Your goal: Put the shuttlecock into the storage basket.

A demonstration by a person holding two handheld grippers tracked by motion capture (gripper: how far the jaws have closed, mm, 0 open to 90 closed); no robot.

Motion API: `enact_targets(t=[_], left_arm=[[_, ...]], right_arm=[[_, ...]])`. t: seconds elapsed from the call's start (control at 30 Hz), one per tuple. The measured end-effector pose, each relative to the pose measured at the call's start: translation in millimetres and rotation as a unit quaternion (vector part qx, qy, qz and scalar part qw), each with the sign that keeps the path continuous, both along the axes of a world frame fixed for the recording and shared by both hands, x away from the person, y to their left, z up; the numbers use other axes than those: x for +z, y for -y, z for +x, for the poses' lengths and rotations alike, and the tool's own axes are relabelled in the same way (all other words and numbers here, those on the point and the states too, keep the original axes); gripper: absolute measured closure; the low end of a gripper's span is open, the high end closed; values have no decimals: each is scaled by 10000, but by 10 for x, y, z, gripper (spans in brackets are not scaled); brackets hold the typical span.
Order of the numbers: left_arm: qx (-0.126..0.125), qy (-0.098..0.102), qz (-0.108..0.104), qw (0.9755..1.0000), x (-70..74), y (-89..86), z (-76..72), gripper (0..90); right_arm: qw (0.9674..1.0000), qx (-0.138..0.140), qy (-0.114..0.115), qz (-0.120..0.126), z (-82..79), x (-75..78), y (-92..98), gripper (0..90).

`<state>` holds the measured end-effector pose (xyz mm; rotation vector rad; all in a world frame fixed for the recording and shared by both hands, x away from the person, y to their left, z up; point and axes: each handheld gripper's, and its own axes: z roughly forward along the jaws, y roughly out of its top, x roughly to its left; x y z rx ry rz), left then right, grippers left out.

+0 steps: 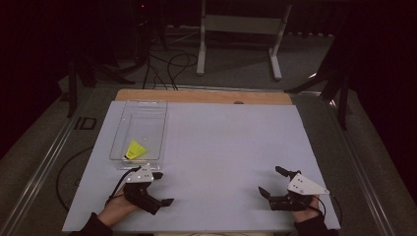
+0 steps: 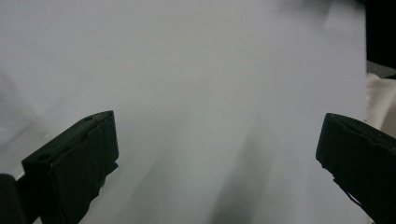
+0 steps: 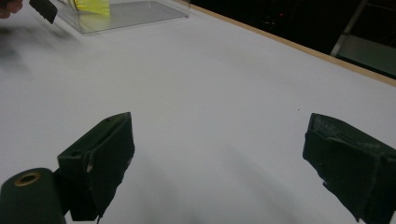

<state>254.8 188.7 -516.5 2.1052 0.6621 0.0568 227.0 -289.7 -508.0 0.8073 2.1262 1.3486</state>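
Note:
A clear plastic box (image 1: 147, 109) stands on the left of the white table (image 1: 226, 142). A small yellow cone-shaped object (image 1: 135, 149), like a shuttlecock, lies inside it near its front wall. My left gripper (image 1: 163, 188) rests on the table just in front of the box, open, nothing between its jaws (image 2: 217, 154). At the front right, my right gripper (image 1: 272, 181) is open and holds nothing (image 3: 219, 158). The right gripper view catches the box (image 3: 135, 13) and the yellow object (image 3: 93, 5) at its top left.
The table's far edge is a wooden strip (image 1: 204, 96). Beyond it on the floor stand a white metal frame (image 1: 241, 24) and dark cables (image 1: 169, 64). A metal rail (image 1: 54, 147) runs along the left side.

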Motion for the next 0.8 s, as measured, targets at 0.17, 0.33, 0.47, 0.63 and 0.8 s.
enact_targets(t=[0.17,0.33,0.47,0.63,0.8], left_arm=[[100,-20,44,9999,-5,-41,-7,0],[225,-15,33,9997,-20,-70,-25,0],[402,54,-38,9992,-36,-95,-51,0],[537,116,-99,9984,-55,-111,-71,0],[567,123,-123,9982,-59,-116,-67,0]], right_arm=[[10000,-4,4,-3,0,1,5,89],[10000,-2,12,-3,-1,2,6,89],[10000,-2,13,-7,-2,2,8,89],[10000,8,7,6,-4,1,8,89],[10000,38,-21,-4,-3,-9,0,89]])
